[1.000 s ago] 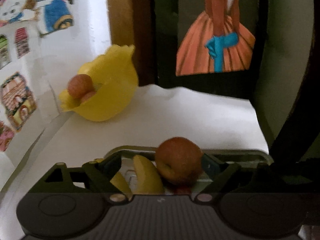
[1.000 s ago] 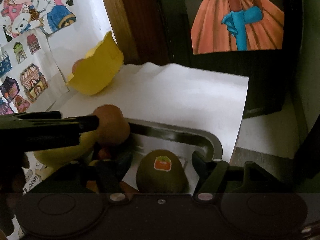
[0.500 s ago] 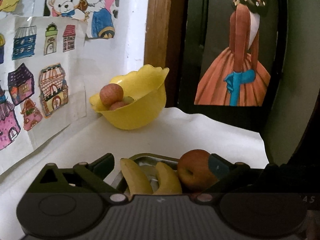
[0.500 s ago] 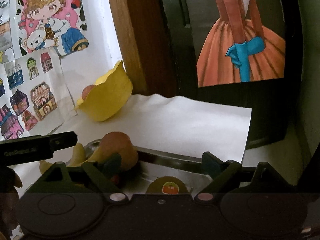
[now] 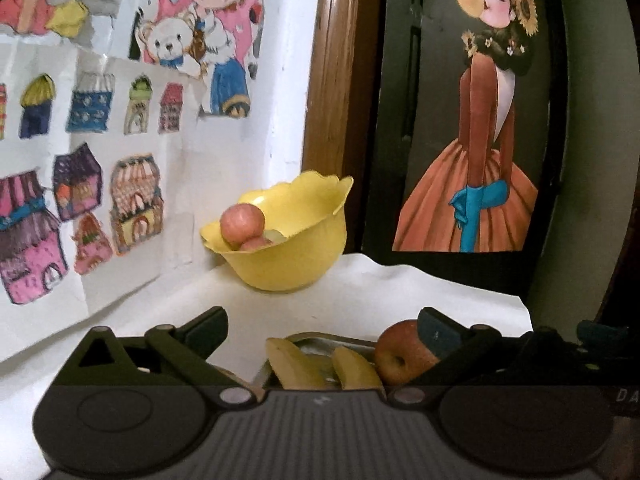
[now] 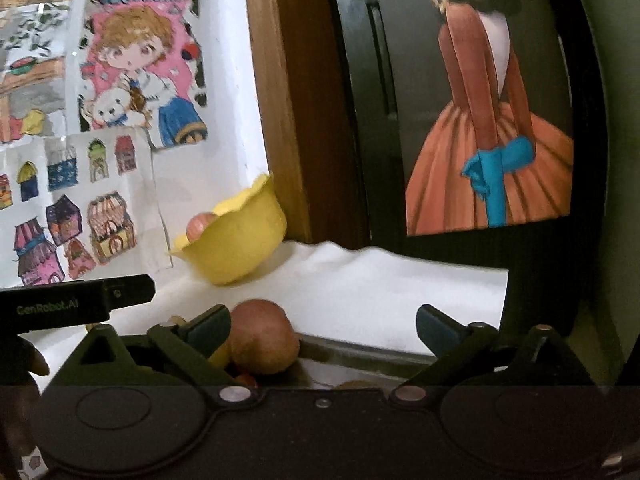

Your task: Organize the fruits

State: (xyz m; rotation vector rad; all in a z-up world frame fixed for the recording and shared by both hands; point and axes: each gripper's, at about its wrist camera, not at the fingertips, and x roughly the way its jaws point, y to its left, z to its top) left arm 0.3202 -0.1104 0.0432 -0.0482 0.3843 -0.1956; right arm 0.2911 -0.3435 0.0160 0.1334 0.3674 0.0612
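Note:
A metal tray (image 5: 320, 338) lies just below my left gripper (image 5: 322, 328), which stands open above it. Two bananas (image 5: 294, 364) and a reddish apple (image 5: 400, 354) rest in the tray; the apple sits behind the right fingertip (image 5: 434, 330). A yellow bowl (image 5: 296, 256) with two pink apples (image 5: 242, 222) stands further back by the wall. In the right wrist view, my right gripper (image 6: 323, 328) is open over the tray rim (image 6: 360, 354), with the apple (image 6: 264, 336) beside its left fingertip. A sliver of kiwi (image 6: 356, 384) shows at the bottom.
White cloth (image 5: 360, 292) covers the table. Drawings hang on the white wall (image 5: 120, 184) to the left. A wooden post (image 5: 336, 80) and a dark panel with a picture of a figure in an orange dress (image 5: 472, 200) stand behind. The left gripper's body (image 6: 76, 306) reaches in at left.
Both cameras have risen and tilted up, so the tray and fruit sit lower in view. The kiwi has nearly dropped out of the right view. Both grippers stay open.

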